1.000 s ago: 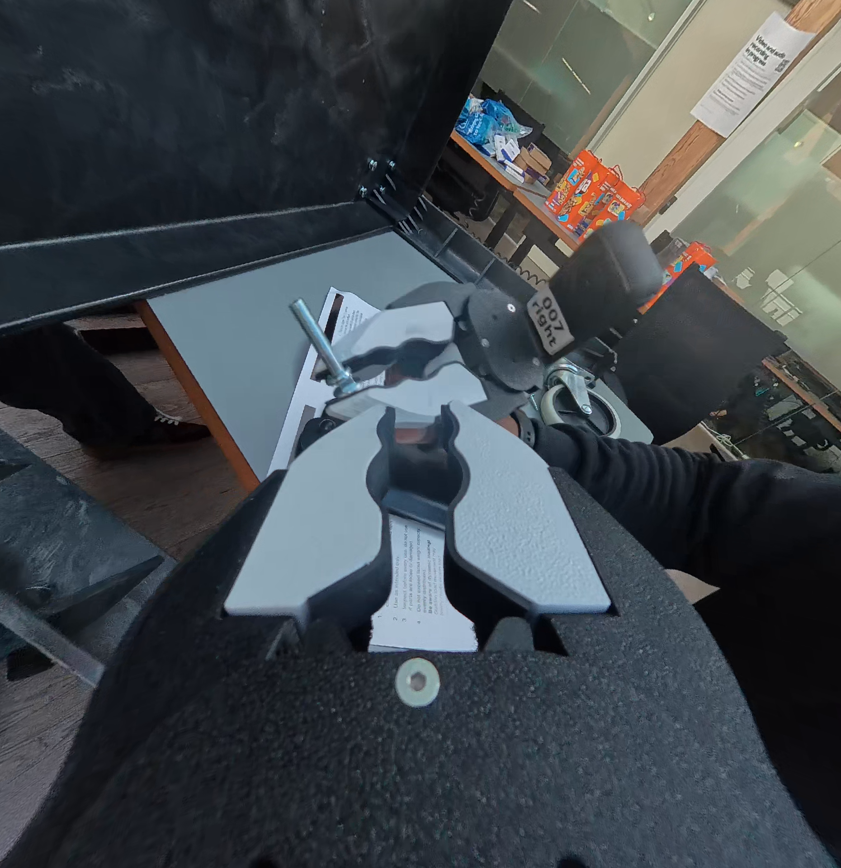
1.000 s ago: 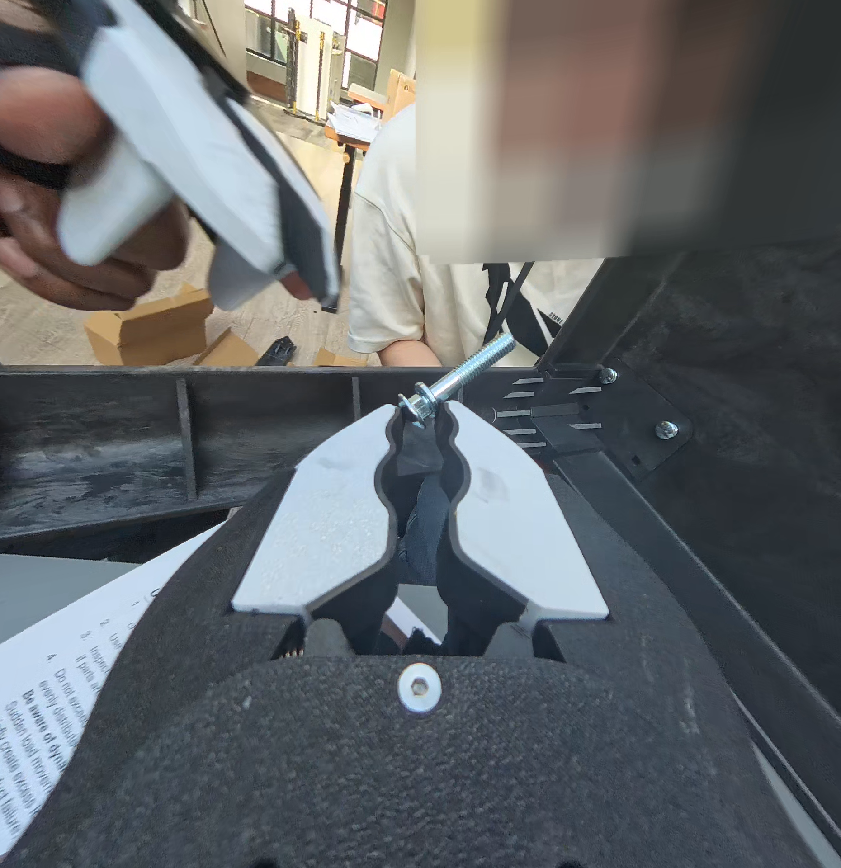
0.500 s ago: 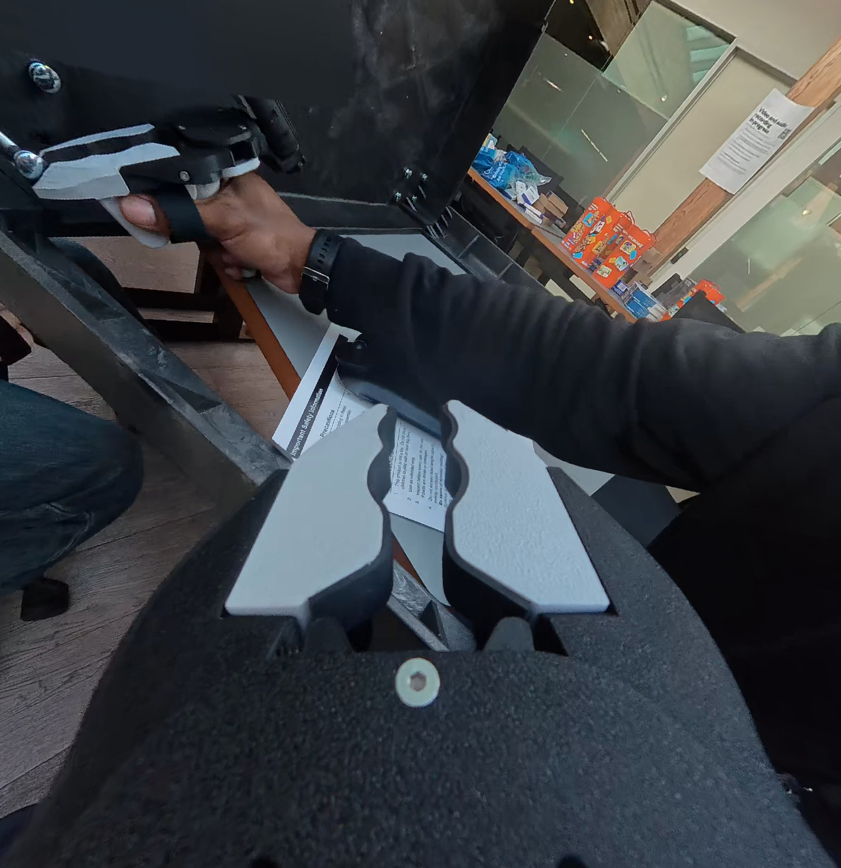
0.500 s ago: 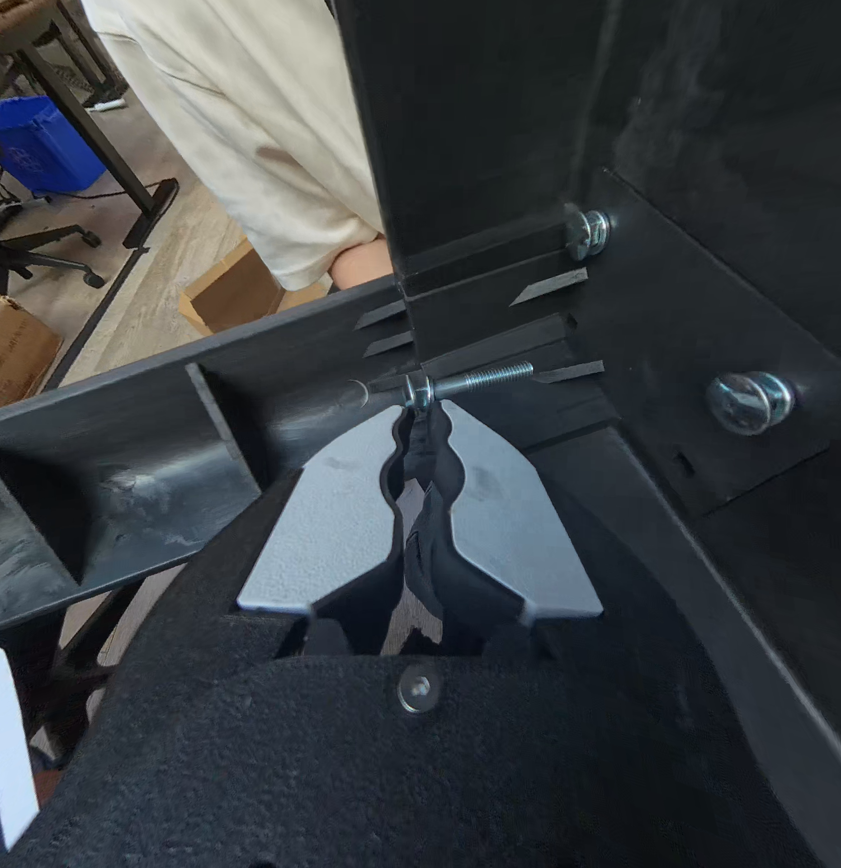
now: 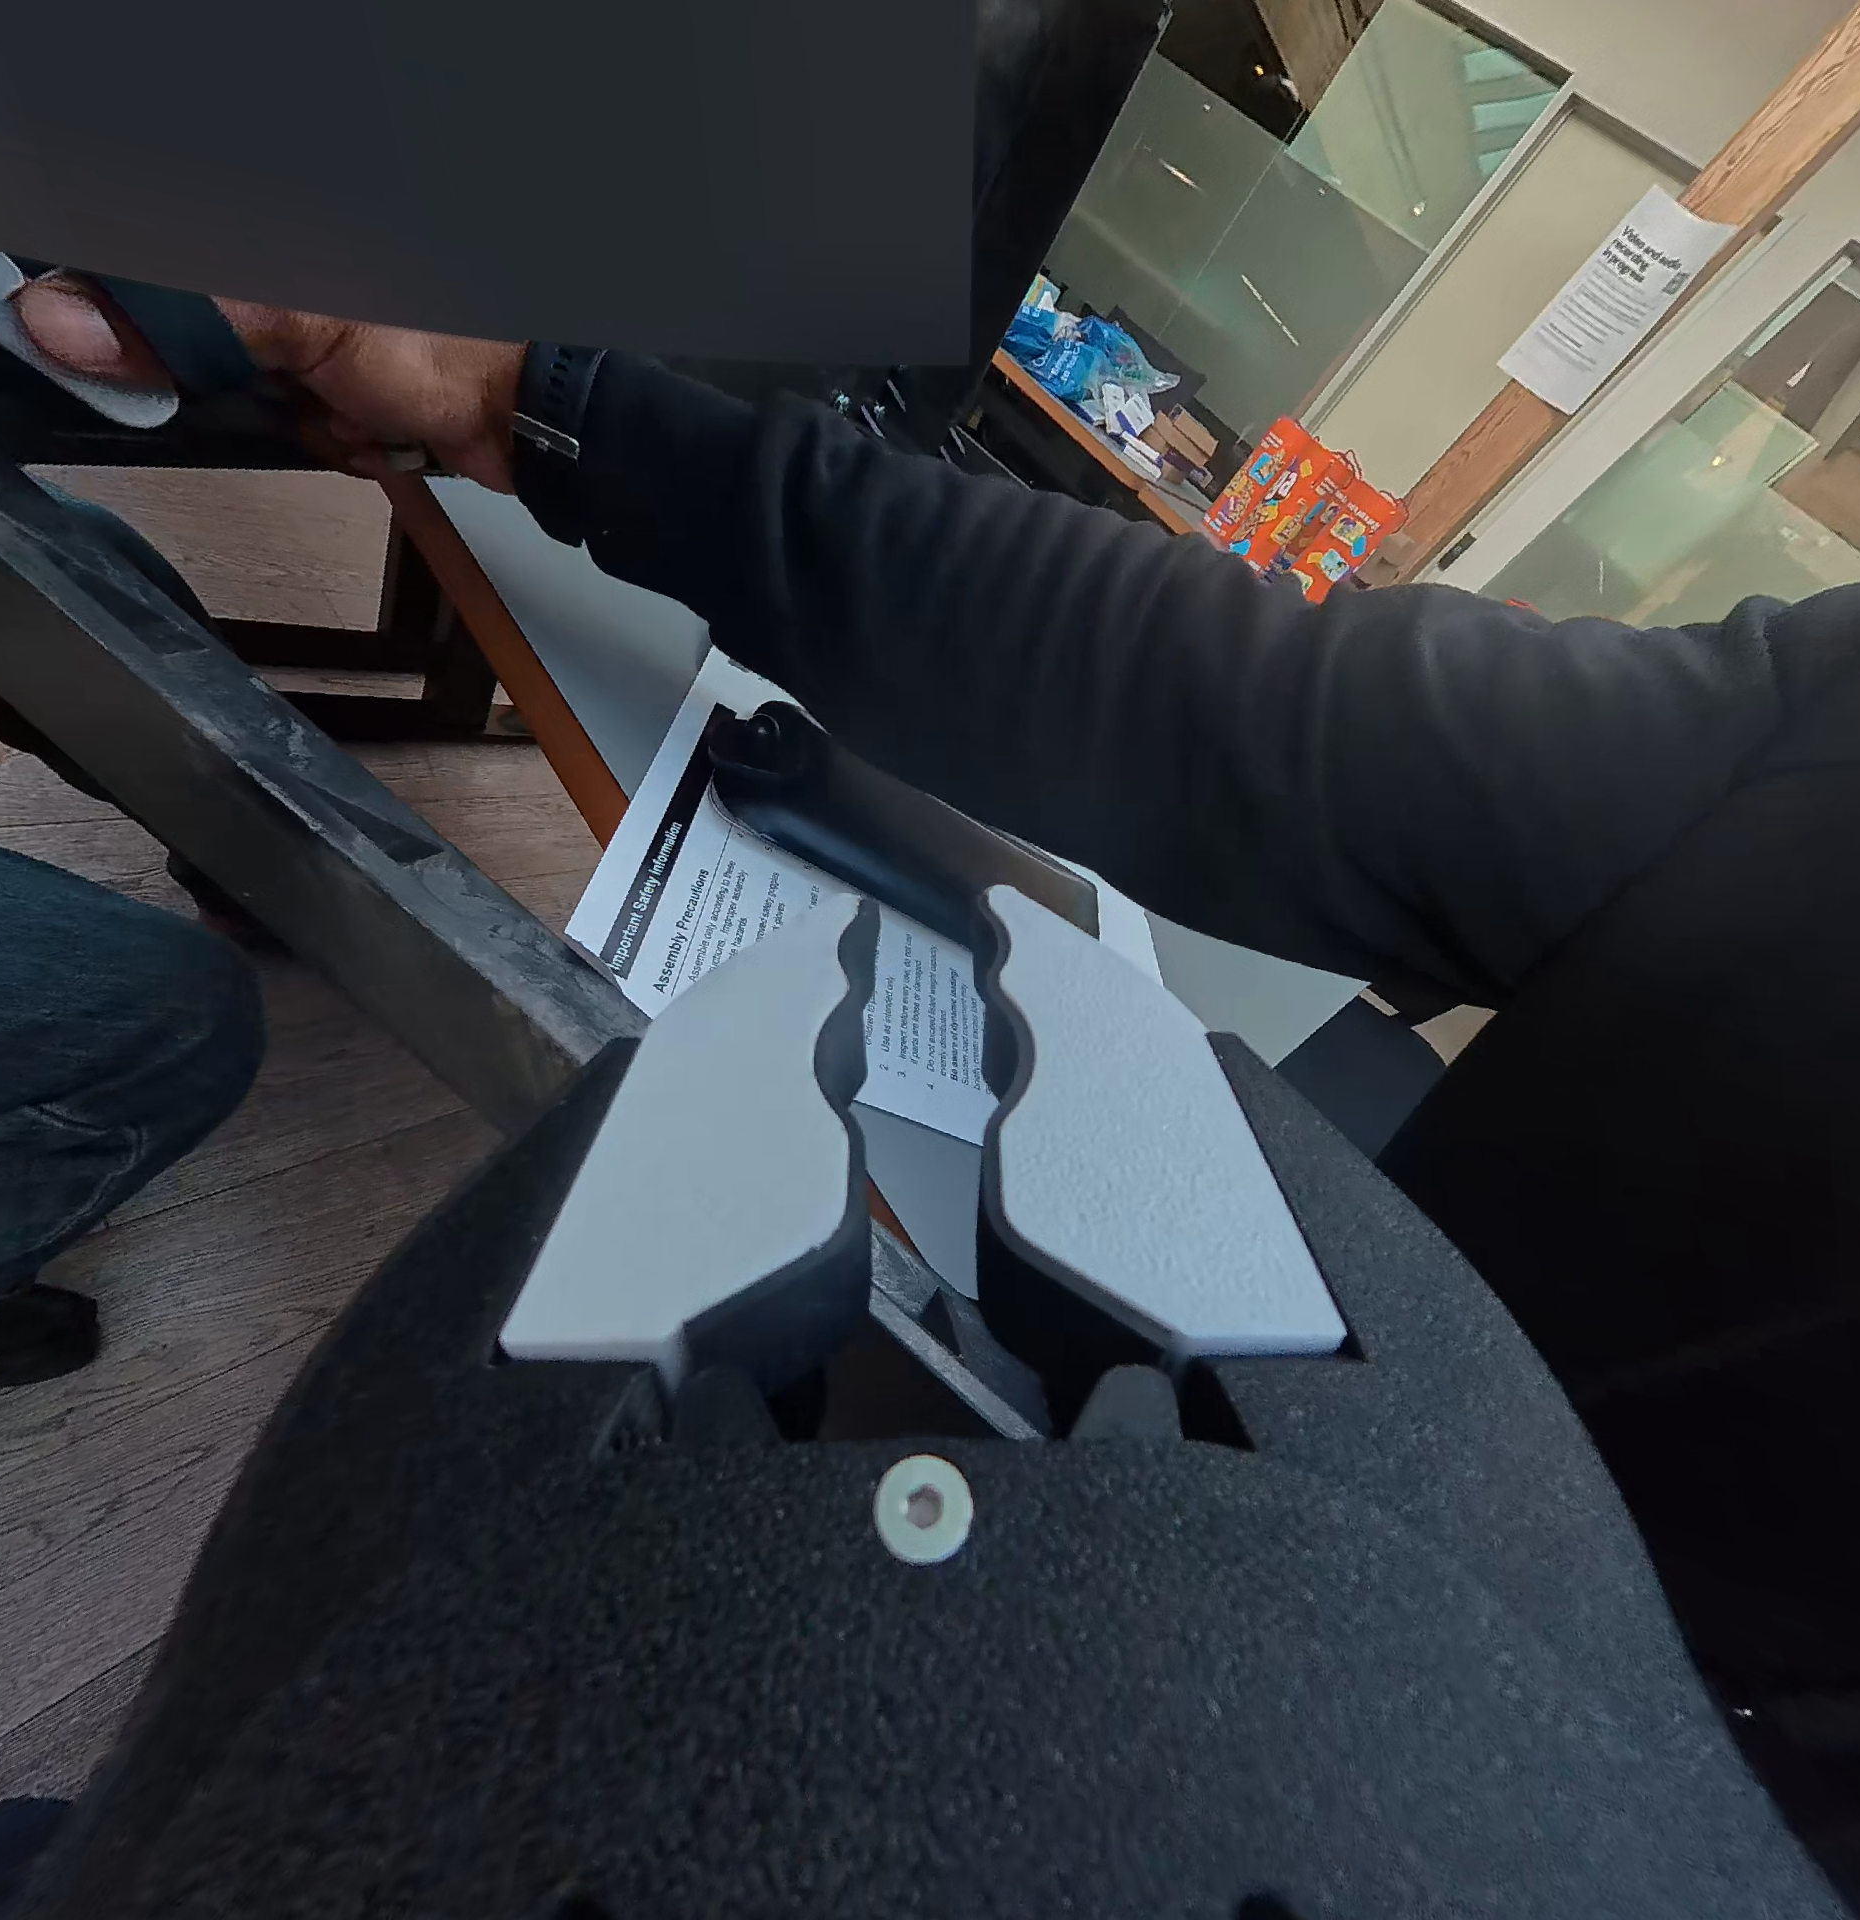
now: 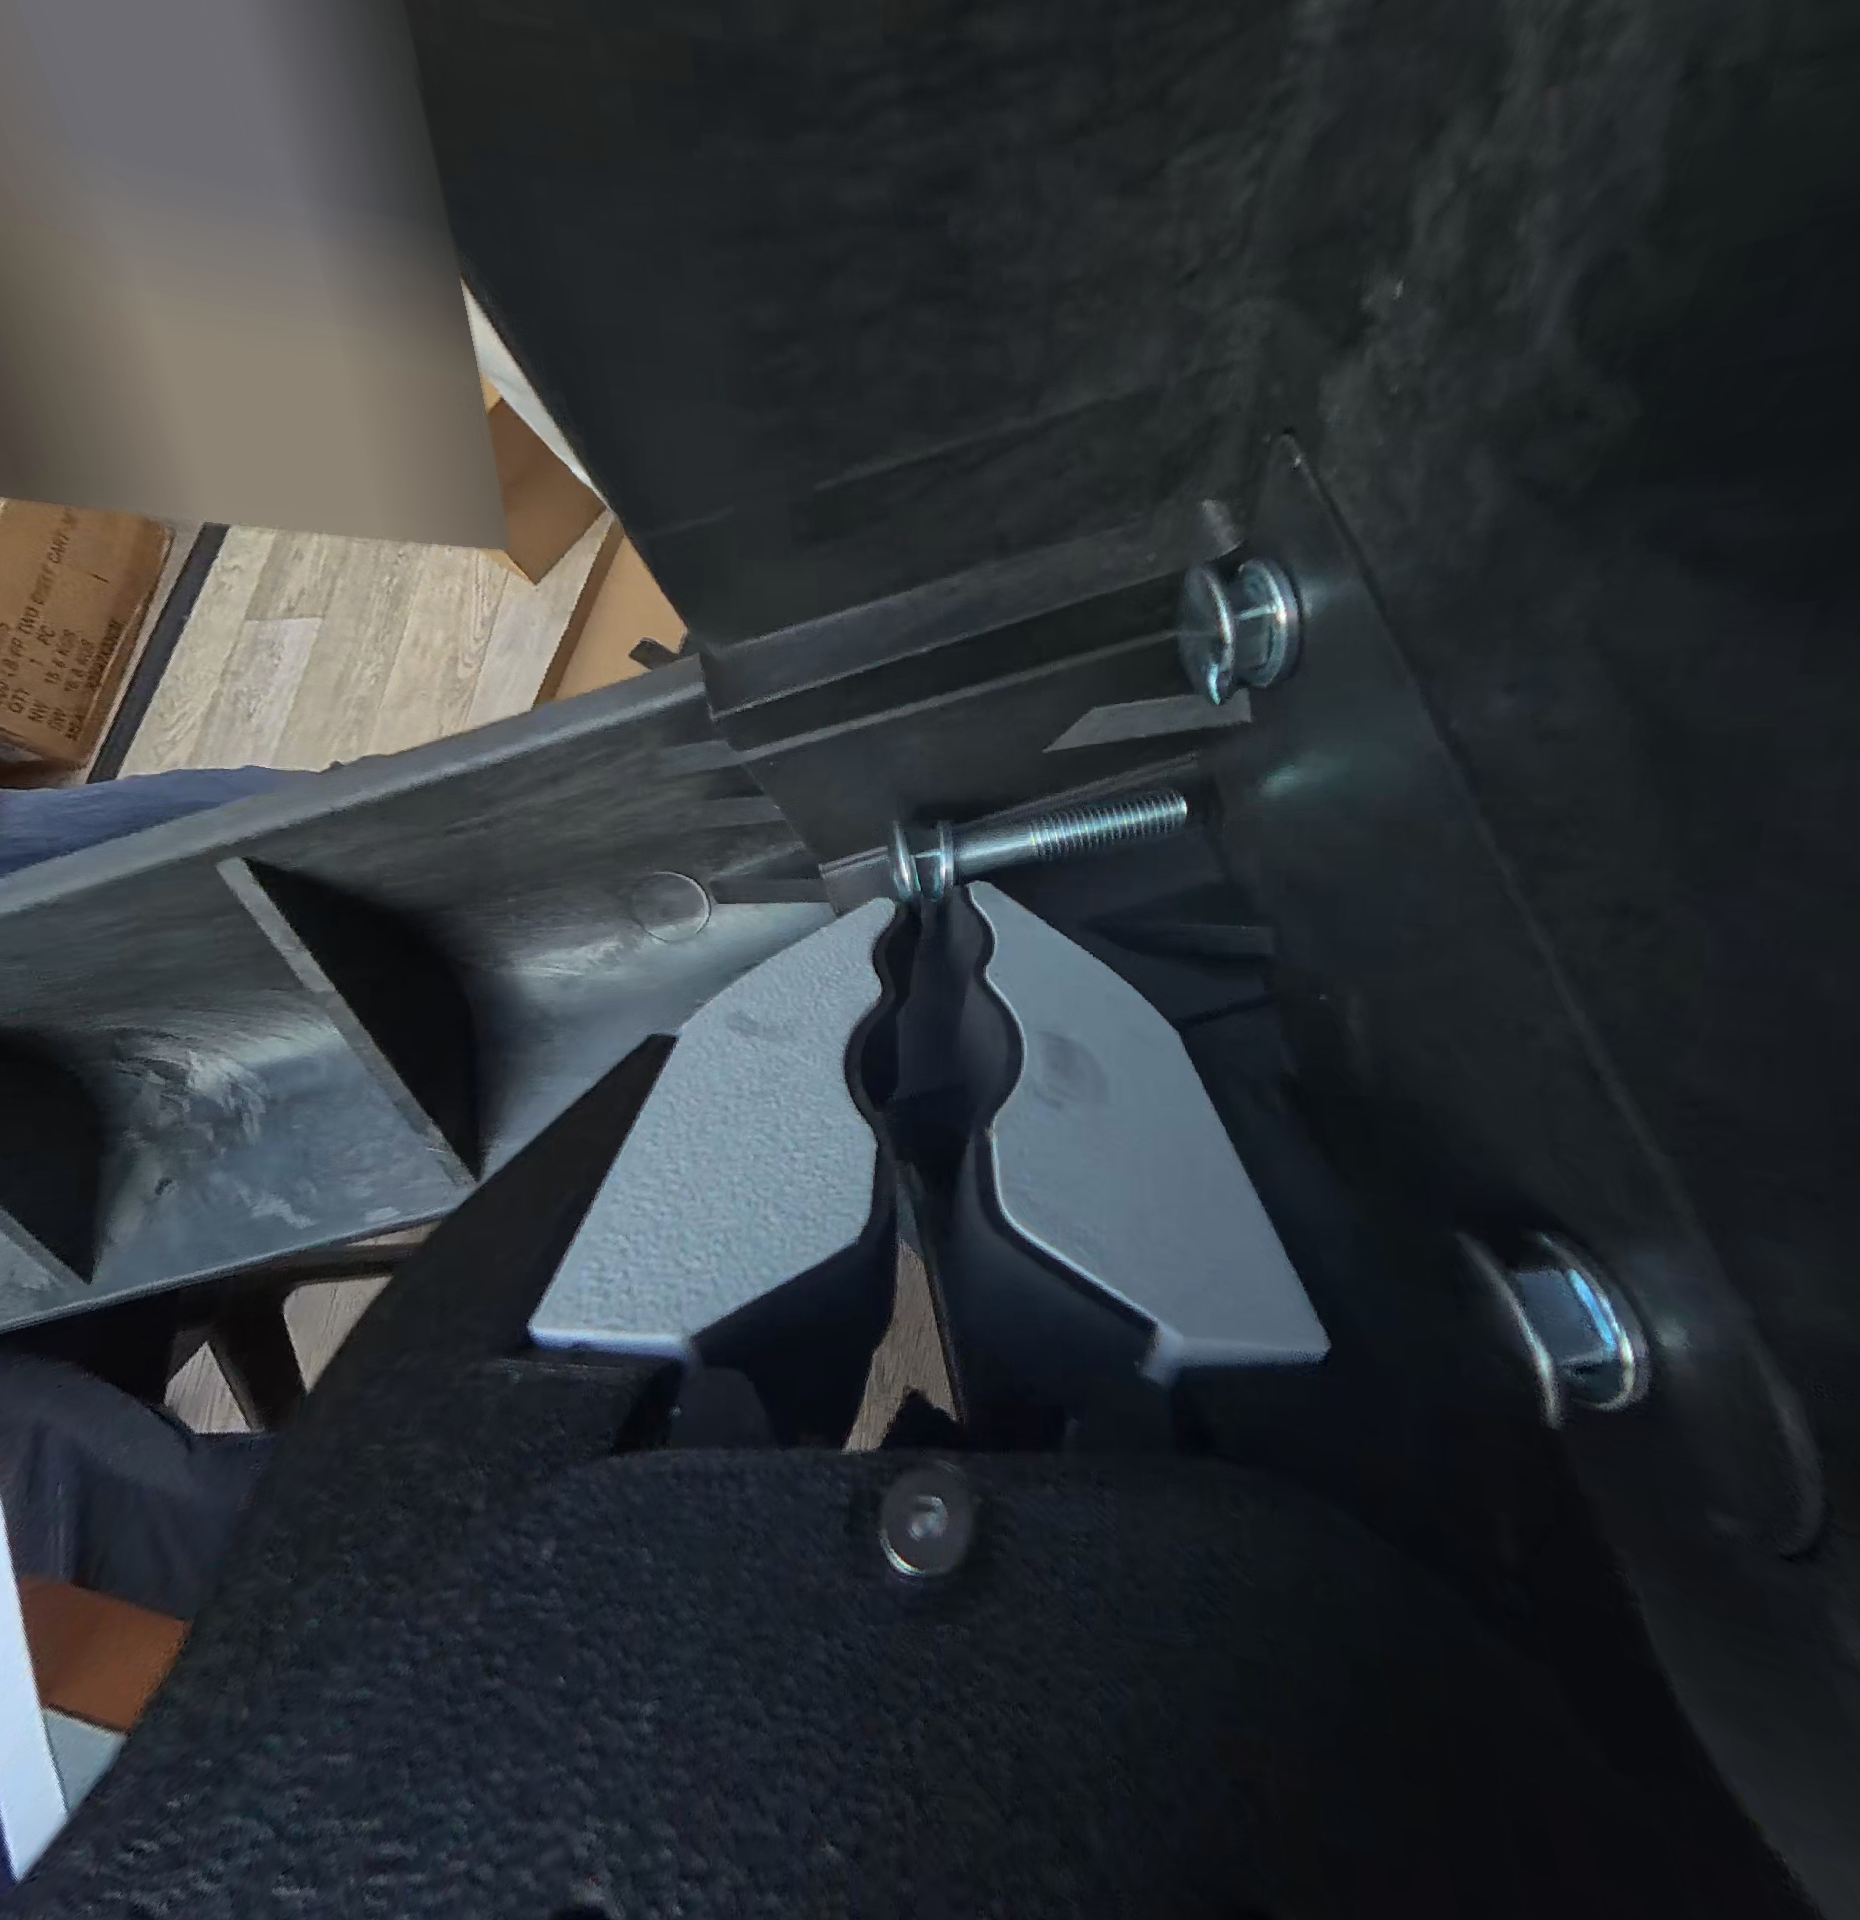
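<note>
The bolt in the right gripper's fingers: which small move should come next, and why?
Probably push the bolt sideways, thread first, toward the black metal plate. The right gripper pinches it at its head, its threaded tip lies just short of the plate, and two other bolts already sit there.

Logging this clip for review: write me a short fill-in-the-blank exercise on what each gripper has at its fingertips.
1. The right gripper pinches a silver ____ at its head.
2. Nothing sits between the left gripper's fingers; its jaws stand ____.
3. Beyond the left fingertips a printed sheet lies under a ____ handle-shaped part.

Missing words: bolt; open; black
</note>
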`<action>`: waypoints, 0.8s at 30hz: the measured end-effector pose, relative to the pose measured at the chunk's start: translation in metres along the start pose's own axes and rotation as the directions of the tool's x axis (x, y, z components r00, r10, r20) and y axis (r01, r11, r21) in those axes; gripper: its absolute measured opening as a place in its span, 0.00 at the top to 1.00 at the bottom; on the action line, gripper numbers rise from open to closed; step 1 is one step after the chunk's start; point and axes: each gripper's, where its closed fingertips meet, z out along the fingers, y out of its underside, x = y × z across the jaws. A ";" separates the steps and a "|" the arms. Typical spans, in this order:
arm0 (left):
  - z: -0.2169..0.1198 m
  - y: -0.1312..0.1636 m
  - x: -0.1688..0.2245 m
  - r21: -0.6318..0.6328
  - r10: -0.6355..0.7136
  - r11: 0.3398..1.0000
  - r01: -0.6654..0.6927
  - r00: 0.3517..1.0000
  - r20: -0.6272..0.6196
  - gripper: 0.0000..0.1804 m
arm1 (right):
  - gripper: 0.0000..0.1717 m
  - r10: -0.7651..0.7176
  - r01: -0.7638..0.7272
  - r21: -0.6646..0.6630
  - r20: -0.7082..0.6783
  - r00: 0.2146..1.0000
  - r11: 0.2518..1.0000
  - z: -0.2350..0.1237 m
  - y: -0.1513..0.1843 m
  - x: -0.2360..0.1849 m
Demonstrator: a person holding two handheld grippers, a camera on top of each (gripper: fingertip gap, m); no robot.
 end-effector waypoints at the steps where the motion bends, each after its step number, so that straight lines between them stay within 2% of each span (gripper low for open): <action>1: 0.000 0.000 0.000 0.000 0.001 1.000 -0.001 1.000 0.000 0.90 | 0.97 -0.008 0.008 -0.016 0.001 1.000 1.000 0.001 0.001 0.000; 11: 0.009 0.003 0.007 -0.001 0.005 1.000 -0.005 1.000 -0.011 0.91 | 0.97 -0.041 0.039 -0.029 -0.078 0.996 0.999 0.004 0.001 0.008; 13: 0.010 0.003 0.008 -0.002 0.004 1.000 -0.004 1.000 -0.014 0.91 | 1.00 -0.042 0.040 -0.026 -0.082 0.996 0.999 0.004 0.001 0.009; 24: 0.022 0.015 0.017 -0.039 -0.002 0.999 0.001 0.999 -0.035 0.91 | 1.00 -0.041 0.039 -0.014 -0.094 0.995 0.999 0.002 0.002 0.009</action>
